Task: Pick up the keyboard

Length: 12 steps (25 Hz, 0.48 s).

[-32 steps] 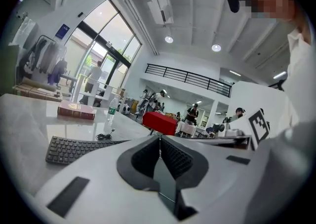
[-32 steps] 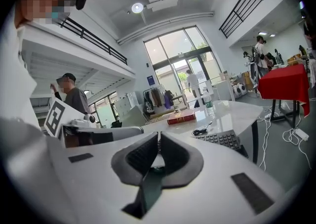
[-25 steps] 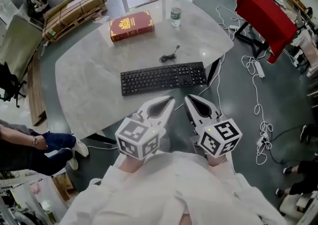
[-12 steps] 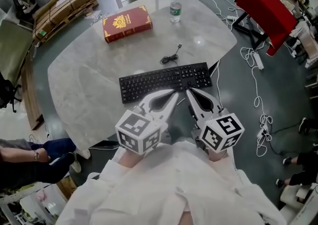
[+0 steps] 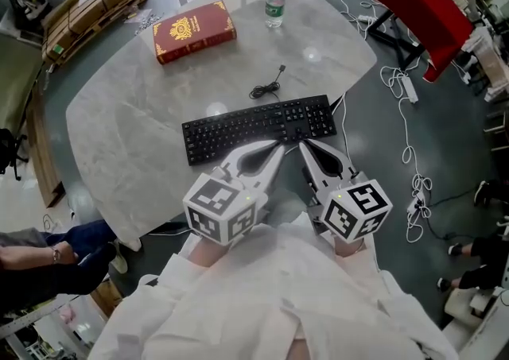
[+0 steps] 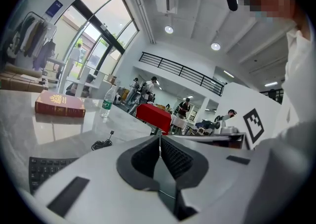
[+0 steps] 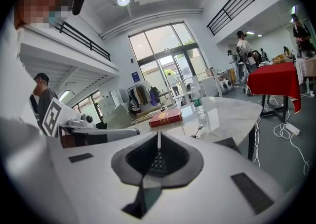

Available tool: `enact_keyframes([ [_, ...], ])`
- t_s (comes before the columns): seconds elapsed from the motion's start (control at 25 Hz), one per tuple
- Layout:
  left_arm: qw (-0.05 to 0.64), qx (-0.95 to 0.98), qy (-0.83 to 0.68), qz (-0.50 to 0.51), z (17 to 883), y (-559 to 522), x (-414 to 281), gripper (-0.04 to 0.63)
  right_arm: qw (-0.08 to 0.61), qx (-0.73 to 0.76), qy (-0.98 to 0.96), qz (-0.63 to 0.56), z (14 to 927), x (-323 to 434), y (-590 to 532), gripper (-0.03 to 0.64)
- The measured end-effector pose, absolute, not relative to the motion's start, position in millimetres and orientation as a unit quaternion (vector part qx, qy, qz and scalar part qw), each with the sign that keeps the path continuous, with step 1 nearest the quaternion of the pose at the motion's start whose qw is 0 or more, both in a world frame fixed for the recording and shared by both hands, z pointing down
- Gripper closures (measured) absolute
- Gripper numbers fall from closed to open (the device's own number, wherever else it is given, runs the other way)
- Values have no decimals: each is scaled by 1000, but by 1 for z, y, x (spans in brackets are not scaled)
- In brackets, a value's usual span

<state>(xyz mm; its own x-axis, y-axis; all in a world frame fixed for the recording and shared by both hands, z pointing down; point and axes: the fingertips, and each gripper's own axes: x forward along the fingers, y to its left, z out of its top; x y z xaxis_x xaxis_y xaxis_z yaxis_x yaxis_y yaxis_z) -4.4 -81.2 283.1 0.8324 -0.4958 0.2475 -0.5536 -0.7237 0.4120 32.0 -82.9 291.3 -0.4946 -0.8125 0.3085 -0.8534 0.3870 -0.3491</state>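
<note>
A black keyboard lies across the near half of the pale marble table, its coiled cable trailing toward the far side. My left gripper is shut with nothing in it, tips just over the keyboard's near edge. My right gripper is also shut and empty, tips beside the left one at that same edge. In the left gripper view the keyboard's end shows at the lower left. In the right gripper view its keys appear through the gap below the shut tips.
A red book lies at the table's far left and a water bottle stands at the far edge. A red-draped stand and loose white cables sit on the floor to the right. A person's legs are at the lower left.
Both grippers have moved forward together from short of the table to the keyboard's near edge. They stayed shut throughout.
</note>
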Motion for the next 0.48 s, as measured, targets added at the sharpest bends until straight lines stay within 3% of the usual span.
enact_keyframes([
  [0.48,260,916,-299,68,289,-94,12,575,54,470,-843,254,294,40,-95,578],
])
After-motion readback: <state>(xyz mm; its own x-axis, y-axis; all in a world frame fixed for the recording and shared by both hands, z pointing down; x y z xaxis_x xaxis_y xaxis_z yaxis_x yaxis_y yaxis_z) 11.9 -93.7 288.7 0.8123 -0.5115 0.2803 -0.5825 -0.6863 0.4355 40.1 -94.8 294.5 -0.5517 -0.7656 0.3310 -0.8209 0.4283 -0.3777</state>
